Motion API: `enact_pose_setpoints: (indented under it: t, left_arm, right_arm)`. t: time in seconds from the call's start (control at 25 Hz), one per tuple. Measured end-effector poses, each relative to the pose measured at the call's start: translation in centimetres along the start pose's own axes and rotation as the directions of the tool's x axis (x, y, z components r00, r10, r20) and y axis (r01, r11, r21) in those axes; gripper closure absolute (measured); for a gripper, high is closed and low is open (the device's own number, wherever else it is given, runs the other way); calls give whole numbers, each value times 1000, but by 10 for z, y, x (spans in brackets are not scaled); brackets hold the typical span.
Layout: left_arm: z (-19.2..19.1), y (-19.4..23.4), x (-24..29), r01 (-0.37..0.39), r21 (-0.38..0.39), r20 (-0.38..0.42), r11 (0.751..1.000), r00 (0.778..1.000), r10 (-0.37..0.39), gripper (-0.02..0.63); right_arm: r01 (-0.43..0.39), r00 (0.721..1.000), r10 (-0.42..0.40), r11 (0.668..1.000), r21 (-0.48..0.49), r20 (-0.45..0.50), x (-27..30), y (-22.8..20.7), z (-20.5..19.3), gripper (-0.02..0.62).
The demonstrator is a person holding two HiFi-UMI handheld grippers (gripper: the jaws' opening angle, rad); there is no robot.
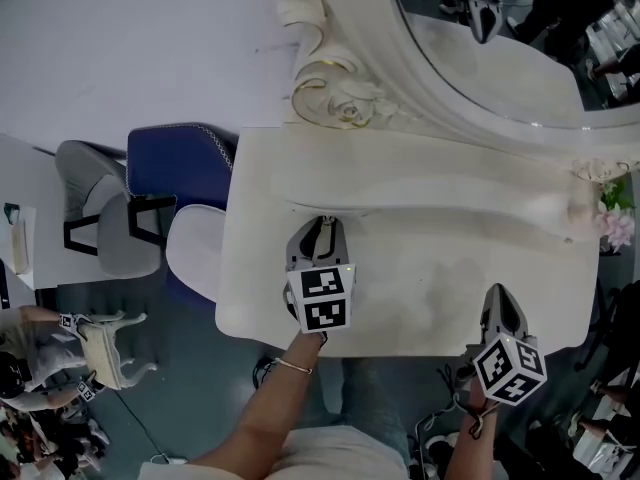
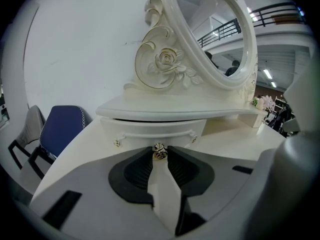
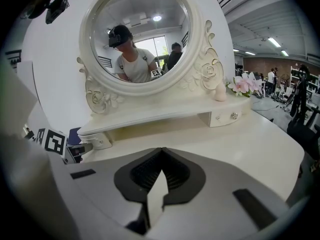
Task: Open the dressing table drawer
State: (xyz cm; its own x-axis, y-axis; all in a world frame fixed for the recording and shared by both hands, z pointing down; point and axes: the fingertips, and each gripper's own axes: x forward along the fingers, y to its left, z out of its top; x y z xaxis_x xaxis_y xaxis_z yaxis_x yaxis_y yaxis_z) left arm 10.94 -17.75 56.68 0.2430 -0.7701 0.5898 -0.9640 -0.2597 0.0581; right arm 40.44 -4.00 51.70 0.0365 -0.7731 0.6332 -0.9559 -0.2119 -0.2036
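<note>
Desk (image 1: 430,288) in cream white, with an oval mirror (image 1: 500,58) and a raised shelf (image 1: 400,168) at its back, is seen from above. 2 tools are held over it in a person's hands. The left tool (image 1: 324,220) is pointed down at the shelf's left end, where the drawer (image 2: 150,130) is set just beneath the shelf. Its jaws are clenched on the drawer's small gold knob (image 2: 159,152), which is gripped between the ribbed pads. The right tool (image 1: 497,294) is held well apart from it, over the desk's front right part, and its jaws are pressed together with nothing between them. A blue chair (image 1: 180,163) is placed at the desk's left, and pink flowers (image 1: 614,218) at the shelf's right end.
</note>
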Motion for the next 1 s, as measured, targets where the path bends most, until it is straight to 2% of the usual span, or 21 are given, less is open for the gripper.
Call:
enact_pose_setpoints:
  t: [1.0]
  left_arm:
    - [-9, -3, -10, 13, 3, -9, 1000, 1000, -13, 502]
  right_arm:
    - [-19, 1000, 19, 1000, -21, 0, 0, 8, 5, 588]
